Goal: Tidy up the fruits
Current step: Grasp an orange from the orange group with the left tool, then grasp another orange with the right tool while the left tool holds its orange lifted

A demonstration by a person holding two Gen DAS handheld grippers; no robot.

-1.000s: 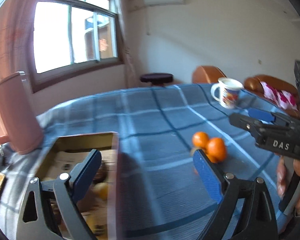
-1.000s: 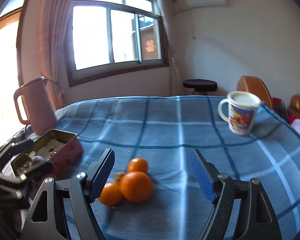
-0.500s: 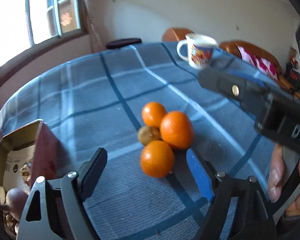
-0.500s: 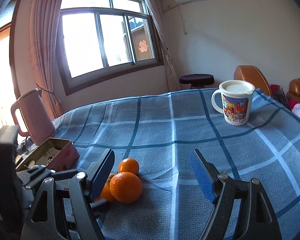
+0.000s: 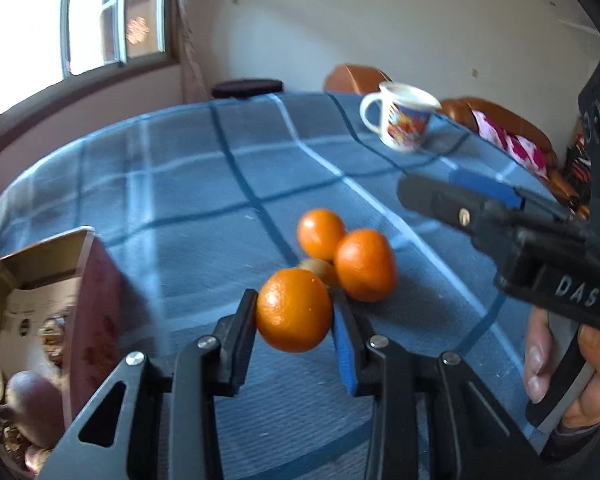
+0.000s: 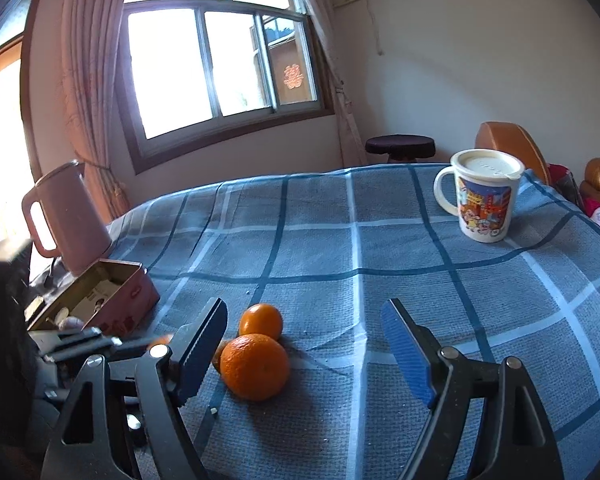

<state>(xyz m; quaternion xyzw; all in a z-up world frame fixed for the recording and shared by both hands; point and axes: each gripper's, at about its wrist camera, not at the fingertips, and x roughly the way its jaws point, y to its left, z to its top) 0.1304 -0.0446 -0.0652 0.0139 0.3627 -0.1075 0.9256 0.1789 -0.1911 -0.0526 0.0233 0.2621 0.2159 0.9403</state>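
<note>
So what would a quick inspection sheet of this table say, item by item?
Surface: blue checked tablecloth, slightly wrinkled.
Job's things: three round orange fruits; nearest orange in the left gripper, two others on the cloth with a small brown fruit; open pink metal tin partly filled.
Clutter: white cartoon-print lidded mug; pink plastic jug.
Grippers: left gripper just closed on the nearest orange; right gripper open, empty.
Cables: nothing seen.
Surroundings: window, curtain, dark stool, brown chairs.
</note>
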